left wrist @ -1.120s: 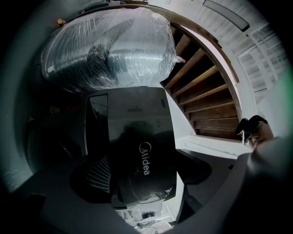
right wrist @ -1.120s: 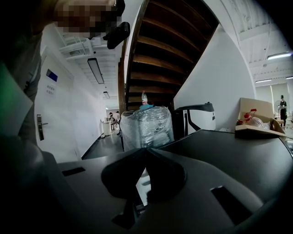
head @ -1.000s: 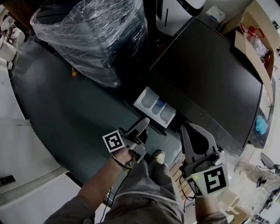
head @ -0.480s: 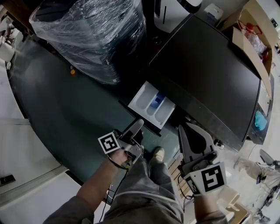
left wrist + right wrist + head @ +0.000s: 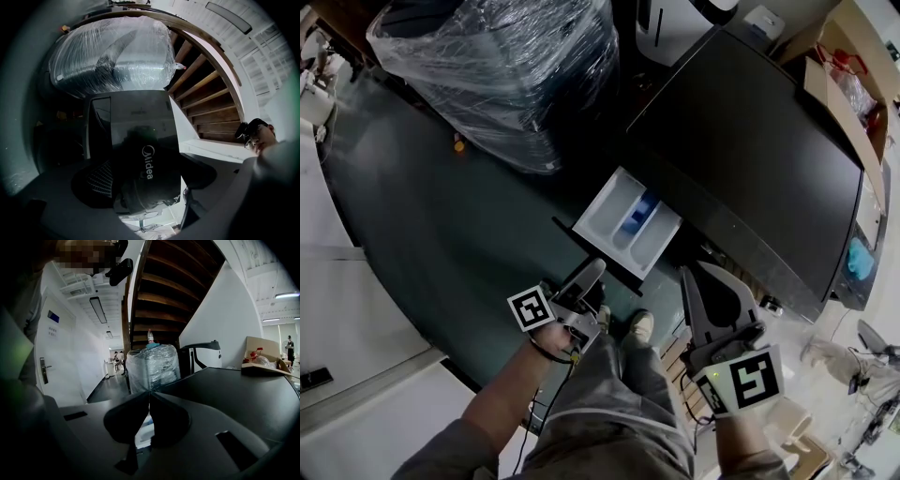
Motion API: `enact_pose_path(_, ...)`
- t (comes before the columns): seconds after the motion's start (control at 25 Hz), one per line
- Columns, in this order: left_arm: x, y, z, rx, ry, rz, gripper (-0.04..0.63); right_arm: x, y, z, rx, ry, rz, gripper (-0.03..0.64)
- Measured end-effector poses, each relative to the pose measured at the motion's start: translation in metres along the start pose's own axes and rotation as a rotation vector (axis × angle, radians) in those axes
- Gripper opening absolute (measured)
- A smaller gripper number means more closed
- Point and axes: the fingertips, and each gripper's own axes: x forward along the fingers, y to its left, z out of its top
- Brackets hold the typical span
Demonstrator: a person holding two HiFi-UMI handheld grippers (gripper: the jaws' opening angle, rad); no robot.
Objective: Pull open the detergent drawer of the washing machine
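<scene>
**Drawer (image 5: 628,217) pulled out**

The white drawer sticks out of the black washer (image 5: 750,159), mid-frame in the head view. The left claw (image 5: 596,270) pinches its dark front — jaws narrow around it. The right claw (image 5: 684,274), lower right, is squeezed together and holds nothing.

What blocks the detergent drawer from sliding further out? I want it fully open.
Nothing visible. The left gripper holds the detergent drawer by its front; beyond it only floor shows. The wrapped load stands off to one side.
</scene>
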Motion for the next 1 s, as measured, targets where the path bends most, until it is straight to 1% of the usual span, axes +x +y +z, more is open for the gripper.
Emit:
enact_pose_path(0.24, -0.007, 0.005, -0.001, 0.006, -0.009, 0.047, 0.433, 0.001, 0.0, 0.003, -0.005, -0.003, 0.006, 0.031)
enact_pose_path(0.52, -0.023, 0.002, 0.008, 0.069, 0.007, 0.141, 0.434, -0.008, 0.0, 0.019, 0.002, -0.024, 0.001, 0.031)
enact_pose_path(0.56, -0.026, 0.0, 0.01, 0.092, 0.011, 0.156, 0.434, -0.01, 0.0, 0.021, 0.002, -0.027, 0.001, 0.031)
enact_pose_path(0.6, -0.028, -0.004, 0.012, 0.132, 0.019, 0.173, 0.434, -0.012, 0.0, 0.024, 0.001, -0.028, 0.0, 0.031)
enact_pose_path(0.64, -0.03, -0.009, 0.015, 0.187, 0.032, 0.187, 0.433, -0.014, 0.0, 0.027, -0.001, -0.028, 0.0, 0.031)
enact_pose_path(0.72, -0.031, -0.024, 0.021, 0.294, 0.055, 0.2, 0.433, -0.018, 0.0, 0.033, -0.006, -0.03, -0.001, 0.031)
enact_pose_path(0.88, -0.032, -0.056, 0.028, 0.438, 0.076, 0.222, 0.432, -0.026, 0.002, 0.051, -0.022, -0.052, 0.001, 0.031)
enact_pose_path(1.0, -0.03, -0.078, 0.029, 0.565, 0.122, 0.244, 0.432, -0.033, 0.003, 0.068, -0.031, -0.074, -0.002, 0.031)
